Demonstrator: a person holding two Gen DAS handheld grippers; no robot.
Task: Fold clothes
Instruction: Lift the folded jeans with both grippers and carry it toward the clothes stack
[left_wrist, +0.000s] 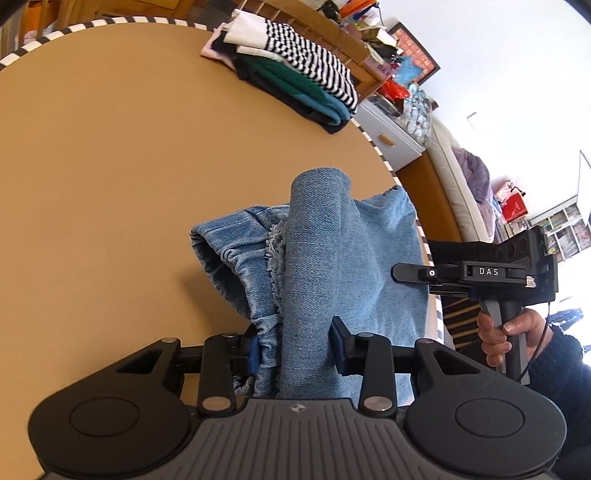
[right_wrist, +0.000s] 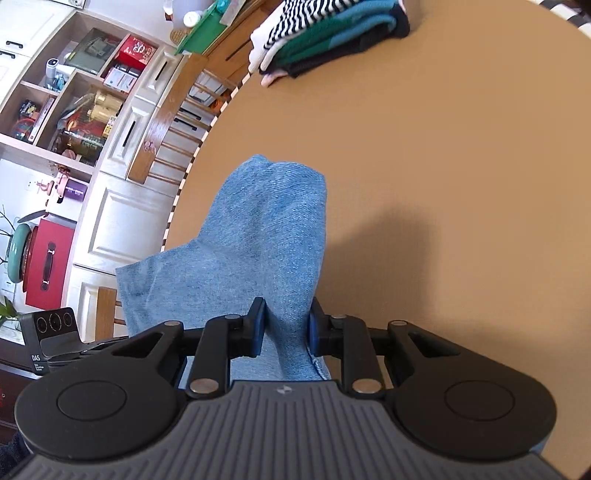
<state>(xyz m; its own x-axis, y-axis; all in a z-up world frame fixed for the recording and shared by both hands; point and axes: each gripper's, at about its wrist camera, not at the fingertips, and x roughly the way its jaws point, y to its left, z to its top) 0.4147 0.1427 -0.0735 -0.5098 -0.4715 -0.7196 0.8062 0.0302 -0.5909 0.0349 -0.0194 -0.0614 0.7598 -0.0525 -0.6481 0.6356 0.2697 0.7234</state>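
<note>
Jeans (left_wrist: 317, 258), light blue denim, bunched at the near edge of the bench (left_wrist: 110, 166), part draped over the striped rim. Both tongs grip them. Left tongs (left_wrist: 299, 349) closed down on a thick roll of denim that runs fwd from between the blue pads; frayed hem and a gathered section sit just left of that roll, touching the left pad. Right tongs (right_wrist: 286, 326) likewise clamped on a fold of the jeans (right_wrist: 266, 236), fabric filling the gap betw. pads and rising away over the bench (right_wrist: 443, 184); a flat flap hangs off to the left past the rim.

In the left wrist view the right tongs unit is seen side-on just right of the jeans, beyond the bench edge, held by a hand (left_wrist: 506, 332) w/ dark sleeve; its tips are hidden there.

Well apart from the jeans, at the far side of the bench: stack of folded clothes (left_wrist: 295, 70) — striped b/w top, green and teal layers, dark at bottom. Same stack (right_wrist: 325, 33) in the right wrist view. Bare tan surface betw. jeans and stack.

Off the bench: wooden chair (right_wrist: 173, 129) near the rim, shelves (right_wrist: 74, 85) w/ boxes, white cabinet (left_wrist: 391, 136).
</note>
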